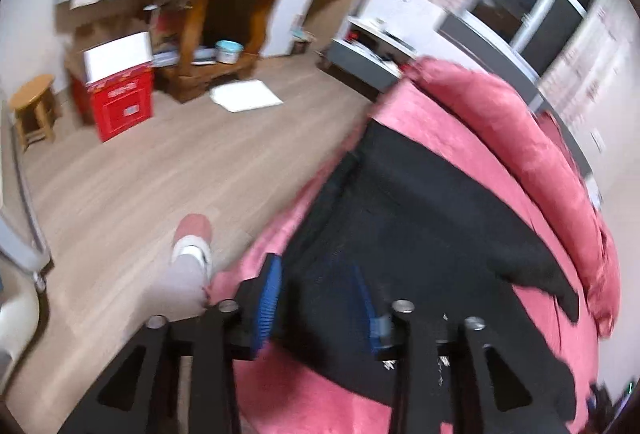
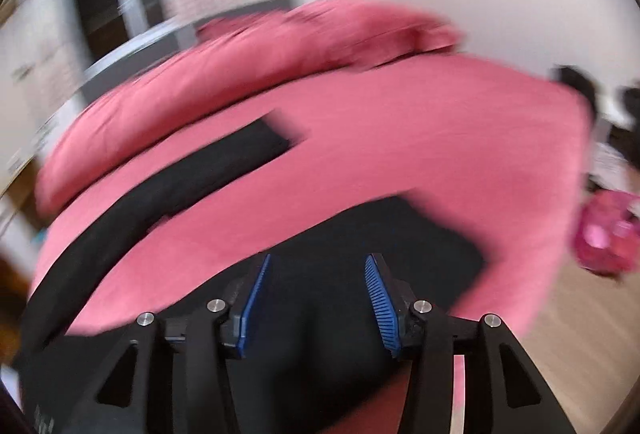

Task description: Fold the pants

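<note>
Black pants (image 1: 432, 202) lie spread on a pink bed (image 1: 404, 106). In the left wrist view my left gripper (image 1: 316, 274) is open, its blue pads (image 1: 268, 298) apart over the near edge of the pants. In the right wrist view the pants (image 2: 360, 234) show as two legs, one stretching up left (image 2: 224, 162). My right gripper (image 2: 318, 266) is open above the nearer leg, blue pads (image 2: 380, 298) wide apart, nothing between them. Both views are motion-blurred.
Pink pillows (image 1: 504, 130) line the bed's far side. A wooden floor (image 1: 160, 170) lies left of the bed, with my slippered foot (image 1: 192, 242), a red box (image 1: 120, 102), a stool (image 1: 34, 106) and a wooden desk (image 1: 224, 6). A pink bag (image 2: 608, 234) sits right of the bed.
</note>
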The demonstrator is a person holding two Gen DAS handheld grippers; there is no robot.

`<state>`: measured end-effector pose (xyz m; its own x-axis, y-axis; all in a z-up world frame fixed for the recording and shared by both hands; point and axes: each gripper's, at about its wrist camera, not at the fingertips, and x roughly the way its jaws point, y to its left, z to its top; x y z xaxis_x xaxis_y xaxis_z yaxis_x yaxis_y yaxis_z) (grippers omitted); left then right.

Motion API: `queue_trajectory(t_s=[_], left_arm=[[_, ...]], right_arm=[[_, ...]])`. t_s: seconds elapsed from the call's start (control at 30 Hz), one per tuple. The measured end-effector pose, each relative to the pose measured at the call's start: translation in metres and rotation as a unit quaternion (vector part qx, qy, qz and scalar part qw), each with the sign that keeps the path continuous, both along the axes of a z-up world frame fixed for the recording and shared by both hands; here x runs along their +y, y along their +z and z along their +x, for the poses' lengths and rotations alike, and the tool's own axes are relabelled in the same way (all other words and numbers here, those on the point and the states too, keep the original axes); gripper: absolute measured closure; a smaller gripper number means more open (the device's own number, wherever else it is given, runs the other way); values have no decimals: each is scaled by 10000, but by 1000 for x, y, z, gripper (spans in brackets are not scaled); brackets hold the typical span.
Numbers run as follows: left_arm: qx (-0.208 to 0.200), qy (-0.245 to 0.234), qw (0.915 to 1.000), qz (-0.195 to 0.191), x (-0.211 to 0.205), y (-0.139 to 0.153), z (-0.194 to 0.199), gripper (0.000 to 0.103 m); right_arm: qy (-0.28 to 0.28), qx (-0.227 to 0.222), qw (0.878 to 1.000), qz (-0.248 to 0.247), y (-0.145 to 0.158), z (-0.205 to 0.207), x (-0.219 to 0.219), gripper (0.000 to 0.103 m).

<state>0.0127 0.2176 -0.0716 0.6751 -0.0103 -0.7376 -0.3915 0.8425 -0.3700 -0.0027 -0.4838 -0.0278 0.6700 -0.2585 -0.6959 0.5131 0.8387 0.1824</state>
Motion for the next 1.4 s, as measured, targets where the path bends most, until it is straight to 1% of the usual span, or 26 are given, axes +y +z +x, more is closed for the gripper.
queue_trajectory(t_s=[0.07, 0.1, 0.13, 0.2, 0.3, 0.37, 0.47, 0.5, 0.53, 0.6, 0.63, 0.67, 0.73, 0.77, 0.83, 0.87, 0.93, 1.0, 1.1, 1.2, 1.33, 1.4], left_arm=[[-36, -290, 9995, -83, -8, -1, 7, 59], [-56, -443, 9989, -145, -13, -1, 10, 58], [-96, -518, 9984, -200, -18, -1, 13, 58], [-336, -650, 9967, -360, -23, 6, 15, 57], [-582, -755, 9945, -432, -29, 18, 26, 48], [-668, -815, 9938, -341, -33, 27, 39, 48], [-685, -956, 9928, -209, -31, 34, 72, 47], [-655, -998, 9926, -228, -27, 33, 89, 47], [-597, -1019, 9926, -277, -24, 31, 103, 47], [-334, -1011, 9939, -306, -16, 22, 142, 47], [-231, -1011, 9941, -314, -11, 17, 151, 47], [-57, -944, 9948, -375, -5, 10, 171, 47], [146, -818, 9947, -602, 5, -2, 200, 47], [261, -712, 9950, -644, 10, -6, 213, 47], [358, -588, 9955, -647, 18, -14, 238, 47], [382, -543, 9957, -648, 22, -17, 247, 47], [443, -435, 9952, -753, 29, -26, 270, 47], [533, -465, 9940, -834, 33, -36, 294, 46], [614, -502, 9926, -920, 37, -50, 321, 46], [577, -420, 9947, -738, 38, -59, 344, 46], [666, -677, 9942, -507, 31, -73, 368, 46], [785, -850, 9918, -547, 26, -82, 378, 47]], right_arm=[[597, 117, 9981, 71, -12, 18, 35, 54], [1055, 204, 9942, 64, -21, 31, 63, 54], [1293, 255, 9913, 54, -27, 36, 79, 54], [1883, 334, 9815, 61, -37, 53, 126, 54], [2531, 296, 9670, -37, -48, 74, 177, 54], [2811, 269, 9590, -244, -53, 86, 204, 54], [2985, 172, 9524, -596, -60, 96, 229, 54], [3021, 156, 9508, -673, -62, 103, 228, 54], [3049, 156, 9493, -756, -64, 113, 226, 54], [3094, 168, 9468, -865, -69, 117, 231, 54], [3120, 177, 9460, -865, -73, 118, 232, 54], [3119, 178, 9459, -878, -72, 118, 233, 54], [3122, 168, 9451, -947, -75, 116, 235, 54], [3123, 159, 9449, -970, -76, 116, 236, 54], [3105, 107, 9452, -1000, -79, 115, 237, 54], [3092, 97, 9455, -1017, -81, 121, 237, 54], [3080, 92, 9452, -1082, -84, 120, 239, 54], [3088, 121, 9447, -1099, -85, 122, 240, 53], [3108, 114, 9456, -956, -87, 125, 237, 53], [3122, 105, 9465, -814, -89, 126, 233, 52], [3156, 114, 9459, -744, -91, 128, 232, 51], [3171, 122, 9457, -707, -92, 129, 232, 51]])
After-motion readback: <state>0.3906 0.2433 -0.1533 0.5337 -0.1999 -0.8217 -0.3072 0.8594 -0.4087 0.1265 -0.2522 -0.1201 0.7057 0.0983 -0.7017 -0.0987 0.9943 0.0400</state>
